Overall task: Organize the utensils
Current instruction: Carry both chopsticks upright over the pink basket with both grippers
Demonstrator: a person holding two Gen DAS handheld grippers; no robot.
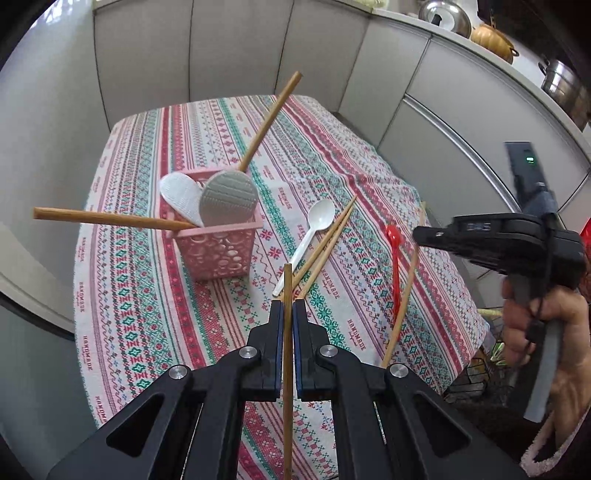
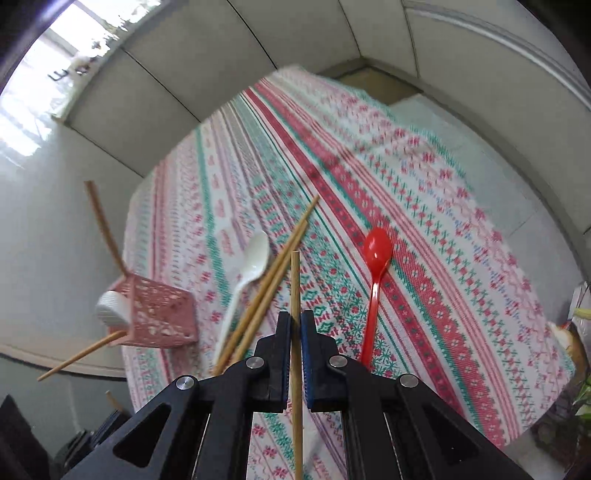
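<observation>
My left gripper [image 1: 289, 305] is shut on a wooden chopstick [image 1: 287, 369] that stands upright between its pads. My right gripper [image 2: 295, 318] is shut on another chopstick [image 2: 295, 280]; the left wrist view shows that gripper [image 1: 419, 236] at the right, with its chopstick [image 1: 400, 306] slanting down over the cloth. A pink perforated basket [image 1: 218, 251] [image 2: 159, 314] stands on the table and holds a white rice paddle [image 1: 181, 199] and a grey one [image 1: 229, 199], their wooden handles sticking out. A white spoon [image 1: 318, 223] [image 2: 253, 269], two chopsticks [image 1: 327, 245] [image 2: 275, 277] and a red spoon [image 1: 395, 266] [image 2: 376, 254] lie on the cloth.
The table wears a patterned red, green and white cloth [image 1: 147, 295] [image 2: 443, 258]. Grey panel walls close in behind and to the sides. Metal pots [image 1: 447, 16] sit on a high ledge at the upper right. A person's hand [image 1: 532, 321] holds the right gripper's handle.
</observation>
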